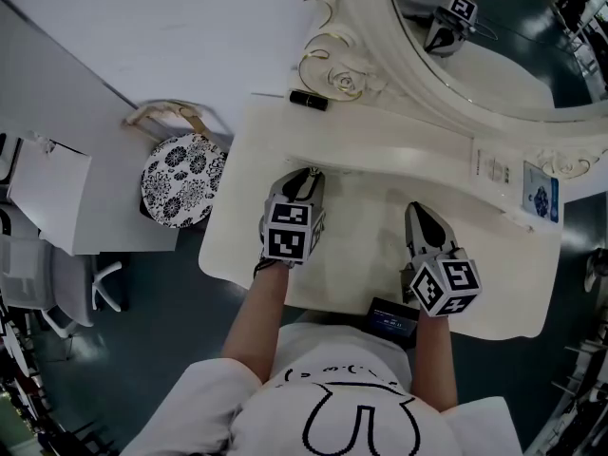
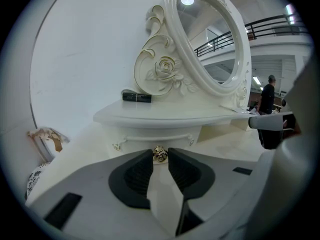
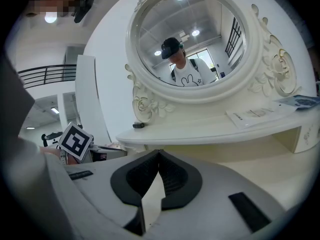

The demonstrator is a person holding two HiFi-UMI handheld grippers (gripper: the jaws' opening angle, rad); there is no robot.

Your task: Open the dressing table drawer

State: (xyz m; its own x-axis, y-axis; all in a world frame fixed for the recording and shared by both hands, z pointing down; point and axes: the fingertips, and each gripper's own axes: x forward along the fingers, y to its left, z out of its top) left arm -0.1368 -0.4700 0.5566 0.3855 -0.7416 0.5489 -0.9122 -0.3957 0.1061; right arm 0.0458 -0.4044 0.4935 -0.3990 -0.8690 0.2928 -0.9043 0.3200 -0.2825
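A small gold drawer knob point(image 2: 160, 154) sticks out of the cream drawer front point(image 2: 155, 138) under the dressing table's upper shelf. My left gripper point(image 2: 160, 153) is shut on this knob, its dark pads pressed on either side. From the head view the left gripper point(image 1: 306, 173) reaches over the tabletop to the base of the shelf, where the knob is hidden. To its right my right gripper point(image 1: 415, 209) hovers over the tabletop. In its own view the right gripper point(image 3: 159, 154) is shut with nothing between its tips.
The oval mirror point(image 1: 503, 65) rises behind the shelf. A small black case point(image 1: 309, 100) lies at the shelf's left end and leaflets point(image 1: 541, 198) at its right end. A floral stool point(image 1: 182, 180) stands left of the table point(image 1: 494, 293). A dark device point(image 1: 391, 319) sits at the front edge.
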